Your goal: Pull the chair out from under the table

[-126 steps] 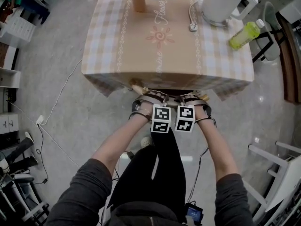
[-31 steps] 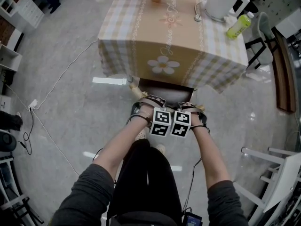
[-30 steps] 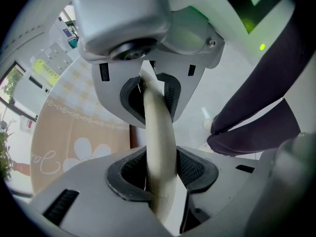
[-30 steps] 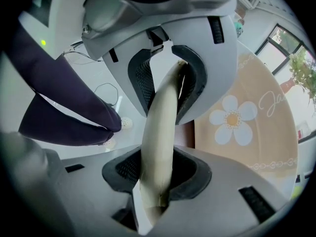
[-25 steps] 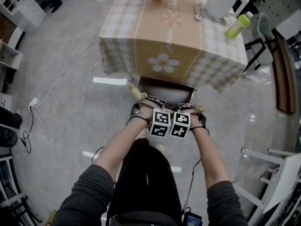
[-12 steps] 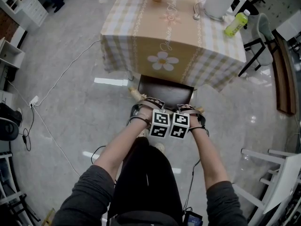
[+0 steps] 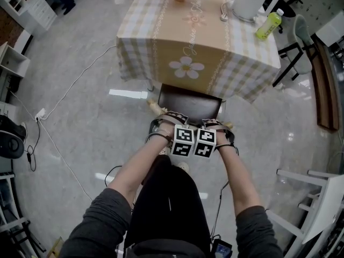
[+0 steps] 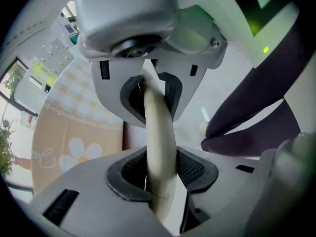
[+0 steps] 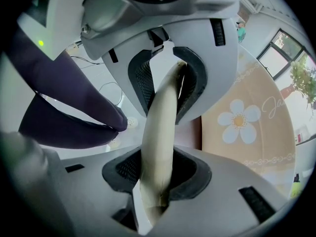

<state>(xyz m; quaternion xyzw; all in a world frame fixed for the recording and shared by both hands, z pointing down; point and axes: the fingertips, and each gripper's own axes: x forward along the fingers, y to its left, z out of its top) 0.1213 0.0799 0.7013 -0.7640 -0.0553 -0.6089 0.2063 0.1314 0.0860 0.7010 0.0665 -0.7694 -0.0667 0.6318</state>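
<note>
Glossy grey stone floor (image 7: 75,138) surrounds the table (image 7: 161,47), draped in a beige checked cloth with a flowered runner; the dark-seated wooden chair (image 7: 191,102) stands at its near edge, seat largely clear of the cloth. The left gripper (image 8: 159,132) and right gripper (image 9: 165,132) sit side by side; each has its jaws part-closed, clamped on the chair's pale curved top rail (image 9: 158,147).

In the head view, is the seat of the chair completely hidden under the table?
No, the dark seat of the chair shows openly on the near side of the hanging edge of the tablecloth.
</note>
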